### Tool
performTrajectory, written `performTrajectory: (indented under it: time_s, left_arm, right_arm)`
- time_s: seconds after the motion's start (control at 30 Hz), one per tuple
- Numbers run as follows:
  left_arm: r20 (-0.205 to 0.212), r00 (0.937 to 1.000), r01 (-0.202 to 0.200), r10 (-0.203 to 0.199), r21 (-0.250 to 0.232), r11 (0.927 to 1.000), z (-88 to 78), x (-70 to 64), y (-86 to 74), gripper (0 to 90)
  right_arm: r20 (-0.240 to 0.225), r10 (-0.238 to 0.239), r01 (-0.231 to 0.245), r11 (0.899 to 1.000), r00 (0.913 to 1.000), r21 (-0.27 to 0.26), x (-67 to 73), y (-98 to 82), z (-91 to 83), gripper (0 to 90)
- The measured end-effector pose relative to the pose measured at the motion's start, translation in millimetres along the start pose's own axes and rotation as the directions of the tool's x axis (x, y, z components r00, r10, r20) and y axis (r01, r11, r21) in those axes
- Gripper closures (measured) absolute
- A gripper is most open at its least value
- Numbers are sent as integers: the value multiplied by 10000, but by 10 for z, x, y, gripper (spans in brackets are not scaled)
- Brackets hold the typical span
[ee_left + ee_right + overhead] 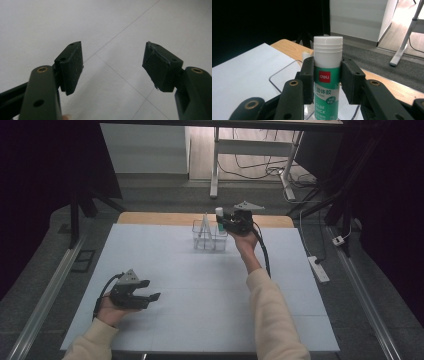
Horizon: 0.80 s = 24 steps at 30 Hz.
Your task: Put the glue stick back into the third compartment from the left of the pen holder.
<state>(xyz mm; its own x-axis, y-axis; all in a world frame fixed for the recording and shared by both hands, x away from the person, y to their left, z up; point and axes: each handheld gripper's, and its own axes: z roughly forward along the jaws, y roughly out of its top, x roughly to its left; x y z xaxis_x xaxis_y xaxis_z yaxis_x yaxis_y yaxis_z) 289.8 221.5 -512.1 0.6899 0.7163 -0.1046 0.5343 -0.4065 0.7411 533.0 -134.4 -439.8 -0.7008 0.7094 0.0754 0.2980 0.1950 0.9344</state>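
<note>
In the right gripper view a glue stick point(328, 75) with a green label and a white cap stands upright between both pads of my right gripper point(327, 81), which is shut on it. From above, that right gripper point(226, 222) holds the glue stick point(219, 218) over the right end of a clear plastic organizer point(210, 239) at the far middle of the white table point(200, 285). My left gripper point(151, 296) rests near the front left of the table, its jaws open and nothing between them. The left gripper view has its pads point(72, 66) wide apart over bare white surface.
The clear organizer holds a white upright item point(204, 226) in its left part. The wooden table edge point(150, 218) runs behind the white sheet. Metal rails point(50, 290) flank the table. A desk frame point(215, 165) and cables lie on the floor beyond.
</note>
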Motion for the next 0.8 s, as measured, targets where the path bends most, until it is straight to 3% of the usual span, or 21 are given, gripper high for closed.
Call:
performTrajectory:
  time_s: [0.3, 0.47, 0.8]
  left_arm:
    - [-19, 10000, -11, 11, 15, 10000, 3, -3, 0, 326]
    - [-13, 10000, -78, 78, 39, 10000, 6, -9, 5, 326]
    - [-22, 10000, -8, 8, -10, 10000, -1, -5, 2, 325]
  right_arm:
    - [260, 95, -108, 9987, 9996, 505, -57, -107, 51, 610]
    - [230, 40, -50, 9990, 9997, 442, -37, -53, -18, 550]
    - [-33, -360, 362, 9948, 9993, 952, 4, -32, -213, 500]
